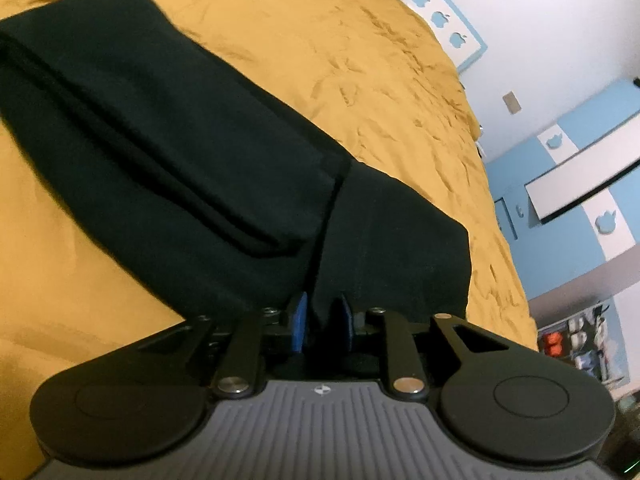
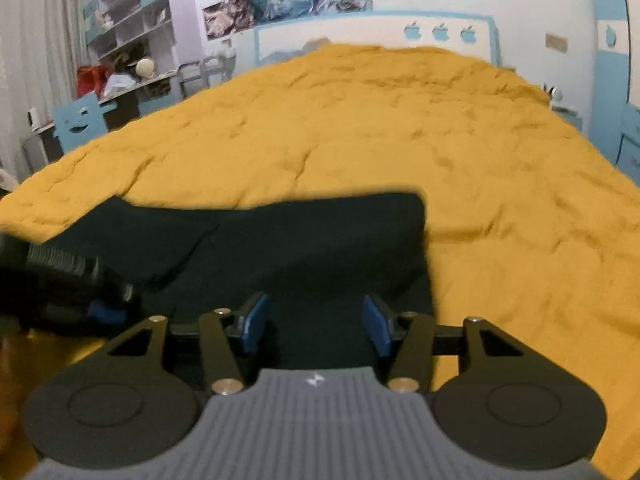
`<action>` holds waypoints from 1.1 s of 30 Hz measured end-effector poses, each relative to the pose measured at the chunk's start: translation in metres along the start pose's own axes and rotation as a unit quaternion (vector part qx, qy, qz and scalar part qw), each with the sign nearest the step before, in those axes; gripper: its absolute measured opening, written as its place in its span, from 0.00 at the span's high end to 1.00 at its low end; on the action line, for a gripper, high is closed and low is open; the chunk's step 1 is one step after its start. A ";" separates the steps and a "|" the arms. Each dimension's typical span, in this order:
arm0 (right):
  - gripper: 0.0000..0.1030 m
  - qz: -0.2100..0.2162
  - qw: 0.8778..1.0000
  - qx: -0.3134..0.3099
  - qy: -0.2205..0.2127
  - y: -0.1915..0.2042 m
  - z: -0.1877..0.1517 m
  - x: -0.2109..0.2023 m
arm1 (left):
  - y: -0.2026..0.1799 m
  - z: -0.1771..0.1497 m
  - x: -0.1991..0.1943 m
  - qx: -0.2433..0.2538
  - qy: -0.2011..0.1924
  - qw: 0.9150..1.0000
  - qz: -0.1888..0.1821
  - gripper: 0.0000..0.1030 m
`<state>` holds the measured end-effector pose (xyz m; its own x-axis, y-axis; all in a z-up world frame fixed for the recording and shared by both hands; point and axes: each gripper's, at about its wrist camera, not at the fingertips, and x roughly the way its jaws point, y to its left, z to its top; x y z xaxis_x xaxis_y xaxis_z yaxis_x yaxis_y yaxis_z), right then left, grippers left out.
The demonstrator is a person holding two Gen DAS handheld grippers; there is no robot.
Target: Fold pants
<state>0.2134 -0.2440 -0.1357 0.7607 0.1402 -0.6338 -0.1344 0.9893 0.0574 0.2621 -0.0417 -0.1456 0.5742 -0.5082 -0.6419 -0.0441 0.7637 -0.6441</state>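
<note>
Black pants (image 1: 180, 140) lie folded into a long band on a mustard-yellow bed cover (image 1: 360, 60). My left gripper (image 1: 320, 320) is at the near end of the band. Its blue pads (image 1: 298, 324) stand a little apart, with a ridge of the fabric between them and not clearly pinched. In the right wrist view the pants (image 2: 300, 248) fill the near middle. My right gripper (image 2: 316, 324) hovers over them, open wide, with nothing between its pads. The left gripper (image 2: 100, 308) shows blurred at the left edge of that view.
The yellow cover (image 2: 400, 140) stretches back to a white headboard with blue apple shapes (image 2: 440, 32). Cluttered shelves (image 2: 132, 40) and a blue chair (image 2: 80, 120) stand beyond the bed's left side. Blue and white cabinets (image 1: 580, 184) line the wall on the other side.
</note>
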 end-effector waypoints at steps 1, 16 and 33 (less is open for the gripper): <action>0.50 -0.007 1.000 -0.025 -0.006 0.005 -0.009 0.001 | 0.000 0.000 -0.002 -0.001 0.003 1.000 0.002 0.75; 0.44 0.020 0.997 0.007 -0.067 0.007 -0.043 -0.042 | 0.068 0.059 -0.115 -0.008 -0.100 0.993 0.066 0.29; 0.41 0.035 0.996 0.025 -0.075 -0.002 -0.048 -0.033 | 0.151 0.076 -0.092 -0.189 -0.135 0.972 0.029 0.28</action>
<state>0.1582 -0.2525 -0.1522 0.8374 0.2094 -0.5049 -0.1610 0.9772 0.1383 0.2644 0.1511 -0.1523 0.7539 -0.3067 -0.5810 -0.3501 0.5608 -0.7503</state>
